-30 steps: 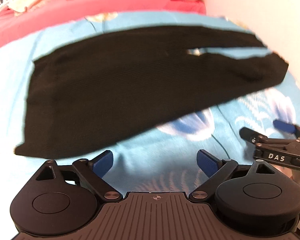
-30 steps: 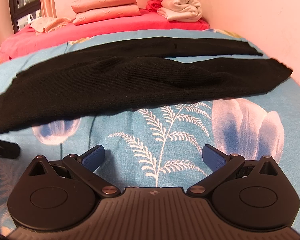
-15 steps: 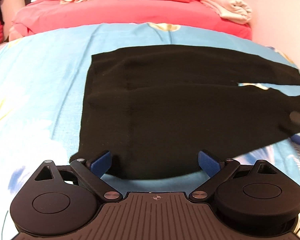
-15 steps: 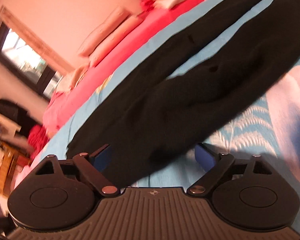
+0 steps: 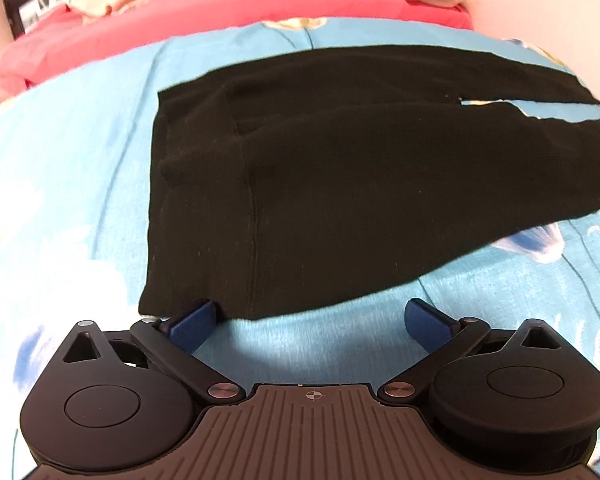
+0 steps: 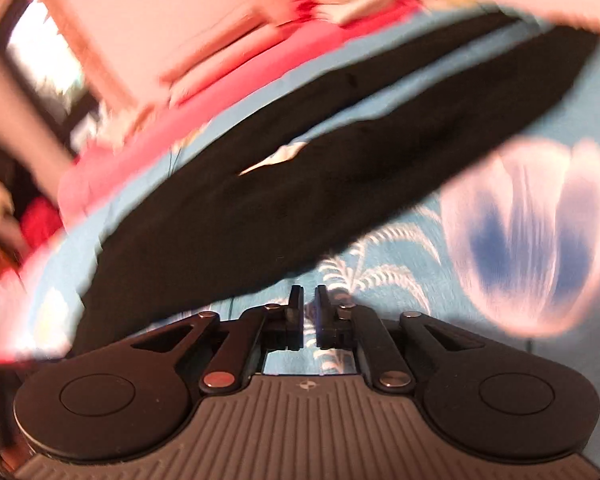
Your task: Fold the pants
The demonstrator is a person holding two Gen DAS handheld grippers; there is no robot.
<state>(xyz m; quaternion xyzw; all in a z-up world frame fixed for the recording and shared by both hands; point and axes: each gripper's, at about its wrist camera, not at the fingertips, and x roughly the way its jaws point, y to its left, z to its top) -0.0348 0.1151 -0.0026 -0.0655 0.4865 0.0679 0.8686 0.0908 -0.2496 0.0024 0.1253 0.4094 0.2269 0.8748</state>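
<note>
black knit pants (image 5: 340, 176): flat on blue floral bedsheet (image 5: 72, 184), legs parted | left gripper (image 5: 312, 320): spread wide at pants' waistband edge | right gripper (image 6: 309, 306): just clenched, near pants' hem, nothing gripped

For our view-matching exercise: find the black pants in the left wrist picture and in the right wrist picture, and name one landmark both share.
Left wrist: the black pants fill the middle, waistband left, legs running off right.
Right wrist: the pants cross diagonally from lower left to upper right, blurred.
Shared landmark: the red bedding behind the blue floral sheet.
</note>
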